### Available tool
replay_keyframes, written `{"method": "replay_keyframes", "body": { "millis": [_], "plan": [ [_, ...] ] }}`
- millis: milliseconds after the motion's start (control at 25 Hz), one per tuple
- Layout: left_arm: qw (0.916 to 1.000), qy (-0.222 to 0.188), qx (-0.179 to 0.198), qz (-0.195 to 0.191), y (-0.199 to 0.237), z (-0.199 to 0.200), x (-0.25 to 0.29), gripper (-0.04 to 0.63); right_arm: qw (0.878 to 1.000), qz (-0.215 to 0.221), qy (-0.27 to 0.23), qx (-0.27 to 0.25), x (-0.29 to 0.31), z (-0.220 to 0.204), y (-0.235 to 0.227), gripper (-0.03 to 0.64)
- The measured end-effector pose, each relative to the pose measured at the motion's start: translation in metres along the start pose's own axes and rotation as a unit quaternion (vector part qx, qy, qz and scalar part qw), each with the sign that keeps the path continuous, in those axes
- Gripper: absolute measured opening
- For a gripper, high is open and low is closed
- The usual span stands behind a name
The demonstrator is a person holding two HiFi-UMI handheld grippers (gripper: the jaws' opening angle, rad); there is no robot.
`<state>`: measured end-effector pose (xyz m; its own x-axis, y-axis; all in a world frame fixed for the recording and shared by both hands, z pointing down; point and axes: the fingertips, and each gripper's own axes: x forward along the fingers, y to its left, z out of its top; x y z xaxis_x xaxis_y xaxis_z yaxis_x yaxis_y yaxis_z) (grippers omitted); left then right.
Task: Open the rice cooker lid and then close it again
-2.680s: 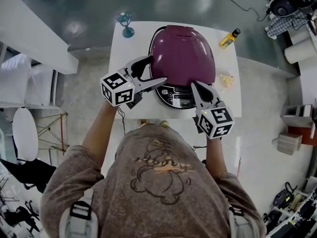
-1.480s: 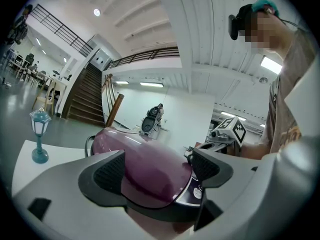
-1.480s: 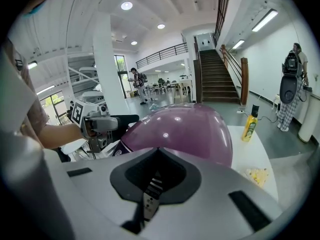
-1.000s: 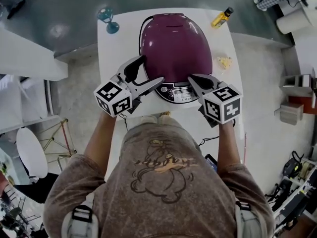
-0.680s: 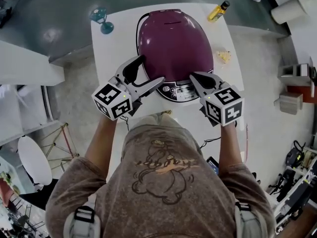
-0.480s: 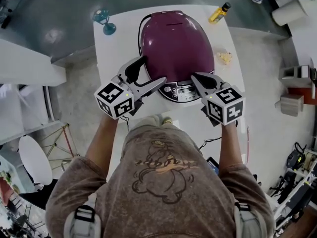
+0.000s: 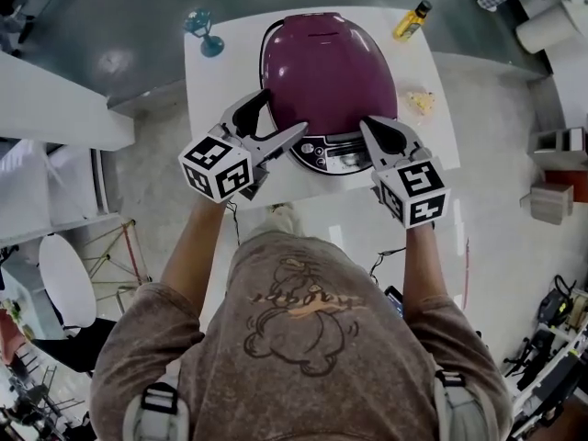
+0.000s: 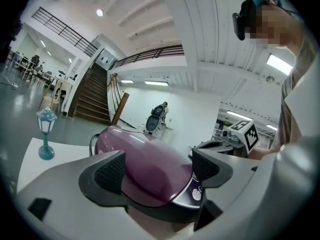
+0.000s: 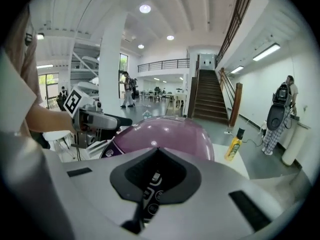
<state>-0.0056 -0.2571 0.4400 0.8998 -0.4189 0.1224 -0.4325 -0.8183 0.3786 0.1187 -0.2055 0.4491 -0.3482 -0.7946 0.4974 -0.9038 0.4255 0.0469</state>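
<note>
Squarely on the white counter [image 7: 220, 81] sits the rice cooker [image 7: 329, 72], its glossy purple lid [image 9: 167, 131] down and shut, a smooth dome that covers almost the whole body. At the front edge nearest the person a dark control panel [image 7: 329, 154] with round buttons shows below the dome.

The left gripper [image 8: 159, 164] is held at the cooker's front-left side with its 2 fingers [image 8: 111, 170] wide apart. In the left gripper view the purple dome fills the gap between them, and the front rim and 1 button of the panel lie just beside the inner finger. Nothing is clamped; whether either finger touches the shell cannot be told.

The right gripper [image 9: 155, 156] is at the front-right of the cooker, its fingers [image 9: 175, 176] pressed together with nothing between them. Through the thin slit where they meet, the panel's buttons show just beyond the tips, so the tips point at the panel's right part. From the head view they overlap the panel's edge, but contact cannot be judged.

Both grippers flank the panel, 1 on each side, each visible in the other's view. Toward the far-left corner of the counter stands a small teal lantern figurine [image 8: 46, 134], well apart from the cooker. A yellow bottle [image 9: 233, 149] stands at the far-right corner, and a small yellowish item [image 7: 421, 102] lies near the cooker's right side.
</note>
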Motion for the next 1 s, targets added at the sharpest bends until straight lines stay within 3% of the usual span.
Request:
{"method": "replay_keyframes", "body": {
  "millis": [280,600,1000],
  "plan": [
    [0.9985,-0.017,0.022,0.048,-0.024,-0.001,-0.018,0.414,0.995,0.013,-0.097,0.034,-0.049,-0.011,-0.002,0.005],
    [0.9955,-0.015,0.059,0.073,-0.077,-0.014,-0.051,0.414,0.993,0.035,-0.112,0.022,-0.106,-0.043,0.015,0.005],
    [0.9901,-0.037,0.069,0.116,-0.117,-0.039,-0.099,0.41,0.984,0.063,-0.165,0.024,-0.144,-0.056,0.046,0.005]
  ]
}}
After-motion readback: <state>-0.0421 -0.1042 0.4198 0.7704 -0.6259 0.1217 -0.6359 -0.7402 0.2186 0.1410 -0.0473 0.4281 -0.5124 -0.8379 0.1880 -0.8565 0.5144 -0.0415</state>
